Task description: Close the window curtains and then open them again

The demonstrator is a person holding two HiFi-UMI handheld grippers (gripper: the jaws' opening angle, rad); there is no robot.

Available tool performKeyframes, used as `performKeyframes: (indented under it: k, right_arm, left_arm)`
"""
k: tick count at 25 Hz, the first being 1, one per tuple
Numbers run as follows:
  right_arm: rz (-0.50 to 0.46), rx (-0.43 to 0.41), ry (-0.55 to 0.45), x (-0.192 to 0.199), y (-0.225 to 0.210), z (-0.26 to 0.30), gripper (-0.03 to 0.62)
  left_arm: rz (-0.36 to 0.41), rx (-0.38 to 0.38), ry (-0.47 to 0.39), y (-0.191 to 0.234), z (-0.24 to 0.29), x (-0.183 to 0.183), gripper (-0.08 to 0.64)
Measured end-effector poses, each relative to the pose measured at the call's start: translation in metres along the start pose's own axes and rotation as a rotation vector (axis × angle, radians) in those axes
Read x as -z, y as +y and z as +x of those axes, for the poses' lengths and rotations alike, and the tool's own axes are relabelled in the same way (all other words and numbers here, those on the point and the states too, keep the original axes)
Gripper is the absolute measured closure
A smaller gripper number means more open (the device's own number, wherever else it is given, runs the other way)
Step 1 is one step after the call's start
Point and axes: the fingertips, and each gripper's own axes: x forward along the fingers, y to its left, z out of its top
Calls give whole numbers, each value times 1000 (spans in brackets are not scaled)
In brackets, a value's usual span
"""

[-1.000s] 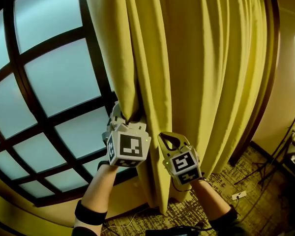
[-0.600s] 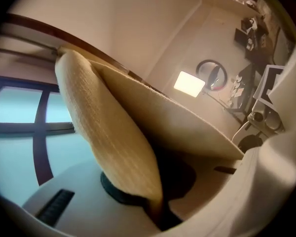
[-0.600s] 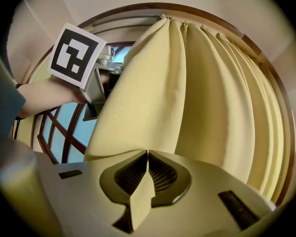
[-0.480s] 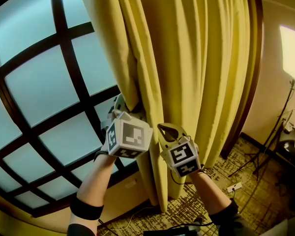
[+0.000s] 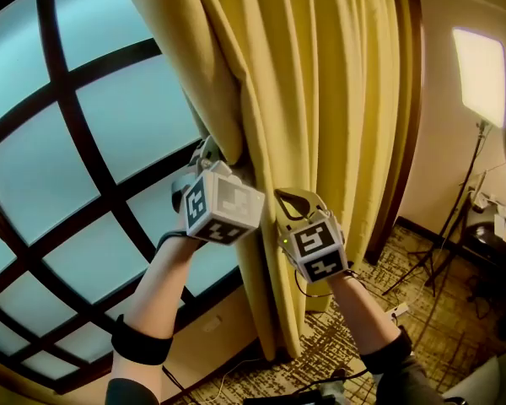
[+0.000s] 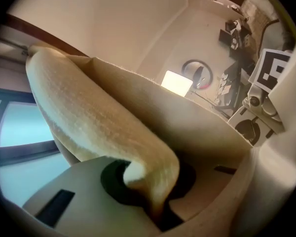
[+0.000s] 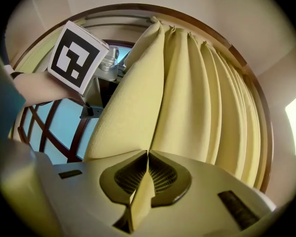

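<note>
A yellow curtain point(image 5: 320, 99) hangs bunched at the right of a dark-framed window point(image 5: 110, 142). My left gripper point(image 5: 223, 154) is at the curtain's leading edge; its jaws have just been closing and now pinch a fold of the curtain point(image 6: 103, 132). In the left gripper view, the cloth runs down between the pads of the left gripper point(image 6: 155, 201). My right gripper point(image 5: 297, 202) sits just right of it and lower, shut on a pleat. The right gripper view shows the curtain point(image 7: 187, 98) pinched in the right gripper point(image 7: 147, 174), with the left gripper's cube point(image 7: 78, 58) close by.
A dark wooden window frame post point(image 5: 405, 142) stands right of the curtain. A lit panel light point(image 5: 479, 62) on a tripod point(image 5: 430, 268) stands at the far right. Patterned carpet point(image 5: 354, 336) with cables lies below. A yellow wall point(image 5: 211, 327) runs under the window.
Both grippers have moved right with the curtain's edge, so the bunch is narrower. The head view has swung right, bringing the panel light further into sight.
</note>
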Motion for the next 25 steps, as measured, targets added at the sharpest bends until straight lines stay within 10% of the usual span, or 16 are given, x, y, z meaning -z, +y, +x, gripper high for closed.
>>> performKeyframes:
  k: [25]
  right_arm:
    - [-6,71,-53,-2,-153,4,566]
  left_arm:
    - [97,127,-51,-18,134,-97,534]
